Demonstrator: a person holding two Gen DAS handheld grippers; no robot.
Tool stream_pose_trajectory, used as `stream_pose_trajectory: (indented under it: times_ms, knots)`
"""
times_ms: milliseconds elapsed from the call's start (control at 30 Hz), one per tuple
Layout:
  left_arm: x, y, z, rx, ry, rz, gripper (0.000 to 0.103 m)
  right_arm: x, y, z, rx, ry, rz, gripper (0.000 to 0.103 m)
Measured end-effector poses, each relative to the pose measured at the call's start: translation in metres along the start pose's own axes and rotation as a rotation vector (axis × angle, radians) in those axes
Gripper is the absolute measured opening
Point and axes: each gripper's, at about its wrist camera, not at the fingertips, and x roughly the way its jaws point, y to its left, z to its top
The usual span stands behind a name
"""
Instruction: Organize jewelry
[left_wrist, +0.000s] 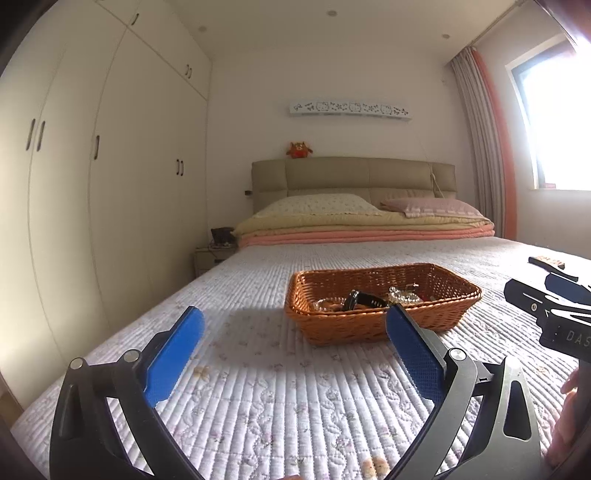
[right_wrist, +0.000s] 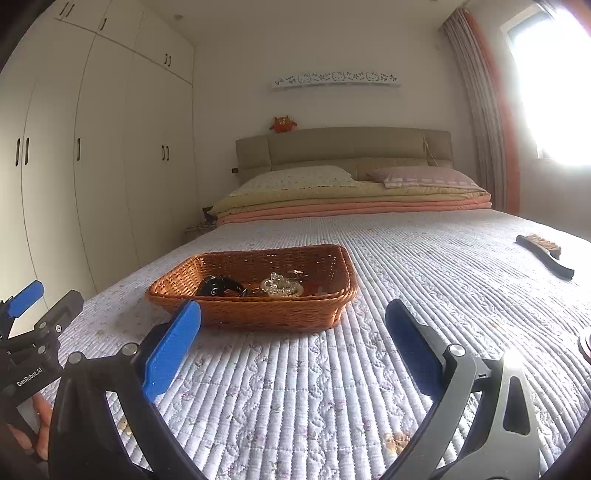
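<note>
A brown wicker basket (left_wrist: 373, 326) (right_wrist: 258, 314) sits on the quilted bed. Inside lie a black watch (left_wrist: 360, 300) (right_wrist: 221, 287), clear bead bracelets (right_wrist: 280, 287) (left_wrist: 404, 295) and other small pieces I cannot make out. My left gripper (left_wrist: 295, 321) hovers low over the quilt, just short of the basket, open with nothing between its blue pads. My right gripper (right_wrist: 293, 314) is open too, empty, with the basket ahead and to its left. Each gripper shows at the edge of the other's view: the right one (left_wrist: 554, 306), the left one (right_wrist: 33, 325).
A black-handled brush (right_wrist: 543, 253) lies on the bed at the right. Folded blankets (left_wrist: 365, 230) and pillows are stacked at the headboard. White wardrobes (left_wrist: 110, 166) line the left wall; a bright window (left_wrist: 554, 122) is at the right. A hand (right_wrist: 40, 424) holds the left gripper.
</note>
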Motion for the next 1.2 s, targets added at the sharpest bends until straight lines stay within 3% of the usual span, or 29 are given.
stream_pose_trajectory:
  times_ms: [133, 267, 600, 1200]
  knots:
    - [0.013, 0.013, -0.003, -0.057, 0.066, -0.026, 0.096, 0.002, 0.006, -0.004, -0.031, 0.005, -0.003, 0.096]
    - [0.016, 0.02, -0.004, -0.091, 0.079, -0.038, 0.096, 0.001, 0.014, -0.006, -0.064, -0.002, -0.006, 0.096]
    - [0.012, 0.008, -0.002, -0.036, 0.073, -0.018, 0.096, 0.005, 0.018, -0.005, -0.085, 0.031, -0.016, 0.096]
    - [0.011, 0.007, 0.0, -0.033, 0.078, -0.014, 0.096, 0.007, 0.016, -0.004, -0.07, 0.048, -0.006, 0.096]
